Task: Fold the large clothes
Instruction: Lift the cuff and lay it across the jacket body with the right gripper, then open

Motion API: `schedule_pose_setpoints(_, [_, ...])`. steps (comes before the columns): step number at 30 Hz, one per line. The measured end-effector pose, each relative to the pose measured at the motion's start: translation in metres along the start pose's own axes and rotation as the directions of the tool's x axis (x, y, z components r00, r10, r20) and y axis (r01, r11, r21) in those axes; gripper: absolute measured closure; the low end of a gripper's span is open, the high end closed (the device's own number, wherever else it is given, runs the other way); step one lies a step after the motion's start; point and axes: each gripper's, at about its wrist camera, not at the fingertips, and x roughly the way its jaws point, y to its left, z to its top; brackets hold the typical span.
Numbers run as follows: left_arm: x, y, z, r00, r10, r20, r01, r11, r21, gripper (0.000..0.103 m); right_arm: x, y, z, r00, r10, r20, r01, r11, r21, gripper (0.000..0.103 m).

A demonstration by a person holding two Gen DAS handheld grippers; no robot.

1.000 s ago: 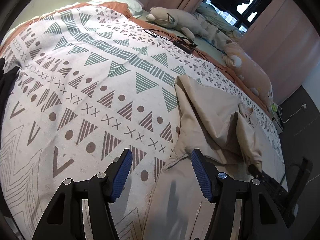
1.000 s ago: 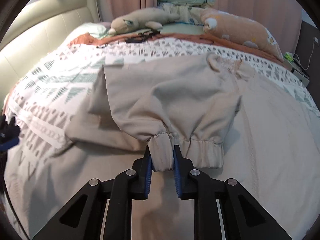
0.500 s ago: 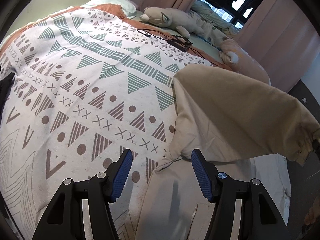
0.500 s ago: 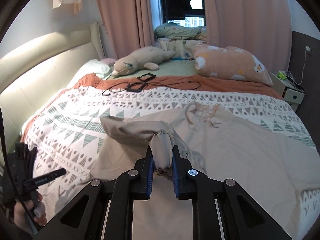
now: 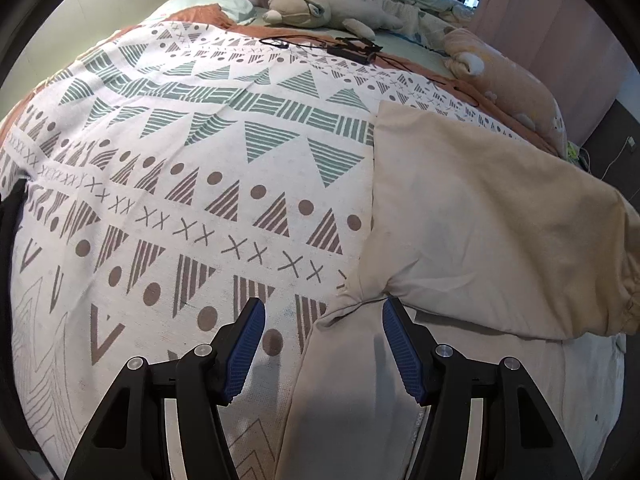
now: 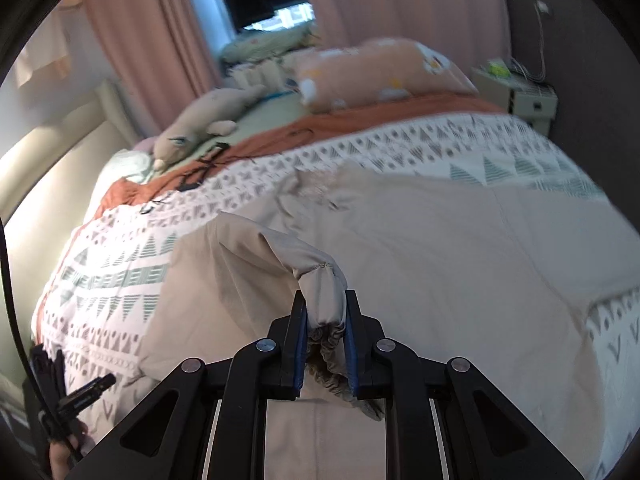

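Observation:
A large beige garment (image 6: 460, 272) lies spread on the patterned bedspread (image 5: 200, 184). My right gripper (image 6: 326, 312) is shut on the elastic cuff of its sleeve (image 6: 320, 280) and holds it raised over the garment's body. In the left wrist view the lifted sleeve (image 5: 500, 232) stretches across to the right. My left gripper (image 5: 324, 312) is open and empty, hovering low over the garment's left edge near the armpit fold (image 5: 360, 296).
Plush toys (image 5: 328, 10) and a peach pillow (image 6: 372, 72) lie at the head of the bed, with a black cable and device (image 5: 348, 46) beside them. A bedside unit (image 6: 516, 96) stands at the far right. Pink curtains (image 6: 148, 40) hang behind.
My right gripper has carried the sleeve cuff further across the garment and swung right; the view is blurred by motion. The sleeve now stretches flatter. My left gripper has stayed open, nearly still.

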Motion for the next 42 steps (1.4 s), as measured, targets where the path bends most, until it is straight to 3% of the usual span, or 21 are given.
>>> schedule_pose_setpoints(2, [0.002, 0.001, 0.000, 1.000, 0.005, -0.004, -0.005, 1.000, -0.004, 0.040, 0.017, -0.018, -0.004, 0.999, -0.029, -0.034, 0.031, 0.998, 0.048, 0.073])
schedule_pose_setpoints(4, [0.002, 0.003, 0.000, 1.000, 0.017, -0.004, -0.017, 1.000, -0.011, 0.040, 0.027, -0.035, -0.010, 0.996, -0.064, -0.055, 0.069, 0.994, 0.085, 0.068])
schedule_pose_setpoints(6, [0.000, 0.004, 0.001, 1.000, 0.027, 0.003, -0.026, 0.999, -0.025, 0.040, 0.028, -0.047, -0.016, 0.996, -0.067, -0.056, 0.073, 0.992, 0.107, 0.046])
schedule_pose_setpoints(8, [0.000, 0.006, 0.002, 1.000, 0.024, 0.005, -0.024, 0.999, -0.036, 0.040, 0.030, -0.058, -0.023, 0.996, -0.068, -0.061, 0.075, 0.989, 0.125, 0.039])
schedule_pose_setpoints(18, [0.023, -0.015, -0.006, 0.997, 0.064, -0.038, -0.062, 0.996, 0.064, 0.040, 0.080, -0.109, -0.057, 0.986, 0.000, -0.168, 0.052, 0.950, 0.308, 0.039])
schedule_pose_setpoints(24, [0.049, -0.014, -0.005, 0.988, 0.133, -0.076, -0.126, 0.988, 0.085, 0.040, 0.116, -0.108, -0.065, 0.980, 0.020, -0.199, 0.045, 0.947, 0.317, 0.040])
schedule_pose_setpoints(25, [0.051, -0.014, -0.005, 0.987, 0.144, -0.070, -0.137, 0.987, 0.087, 0.040, 0.120, -0.106, -0.063, 0.981, 0.018, -0.194, 0.043, 0.952, 0.304, 0.043])
schedule_pose_setpoints(26, [0.054, -0.013, -0.004, 0.984, 0.164, -0.064, -0.158, 0.983, 0.096, 0.040, 0.124, -0.103, -0.061, 0.982, 0.007, -0.187, 0.046, 0.959, 0.281, 0.061])
schedule_pose_setpoints(27, [0.055, -0.013, -0.003, 0.982, 0.182, -0.059, -0.175, 0.979, 0.103, 0.040, 0.128, -0.099, -0.058, 0.980, -0.030, -0.196, 0.078, 0.966, 0.247, 0.067])
schedule_pose_setpoints(30, [0.058, -0.009, -0.001, 0.981, 0.185, -0.058, -0.181, 0.981, 0.074, 0.040, 0.136, -0.098, -0.051, 0.980, -0.061, -0.192, 0.103, 0.971, 0.217, 0.070])
schedule_pose_setpoints(38, [0.055, -0.001, 0.005, 0.974, 0.215, -0.064, -0.216, 0.976, -0.001, 0.040, 0.146, -0.088, -0.038, 0.971, -0.072, -0.229, 0.108, 0.983, 0.148, 0.068])
schedule_pose_setpoints(42, [0.037, 0.004, 0.008, 0.986, 0.144, -0.080, -0.152, 0.983, -0.100, 0.040, 0.132, -0.091, -0.039, 0.971, -0.018, -0.238, 0.062, 0.983, 0.176, 0.056])
